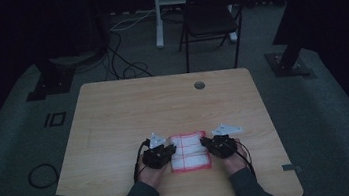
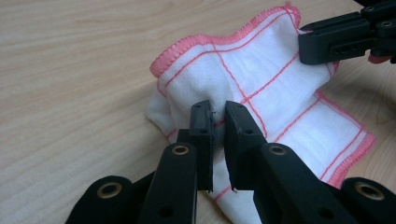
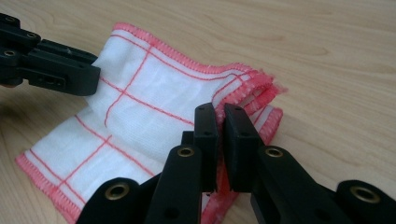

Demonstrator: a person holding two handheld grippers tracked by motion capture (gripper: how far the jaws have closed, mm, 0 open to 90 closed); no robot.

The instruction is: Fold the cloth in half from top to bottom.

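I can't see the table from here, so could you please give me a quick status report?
Left hand-held gripper shut on cloth. Right hand-held gripper shut on its opposite edge. Cloth partly raised off table. Nothing in the way.

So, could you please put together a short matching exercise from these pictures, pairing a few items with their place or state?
Items:
1. left tool
2. right tool
3. white cloth with red stripes
4. black folding chair

Descriptions:
A. on the floor beyond the table's far edge
B. shut on the cloth's left side
C. folded on the wooden table, near the person's edge
D. shut on the cloth's right side

Pairs: 1-B, 2-D, 3-C, 4-A
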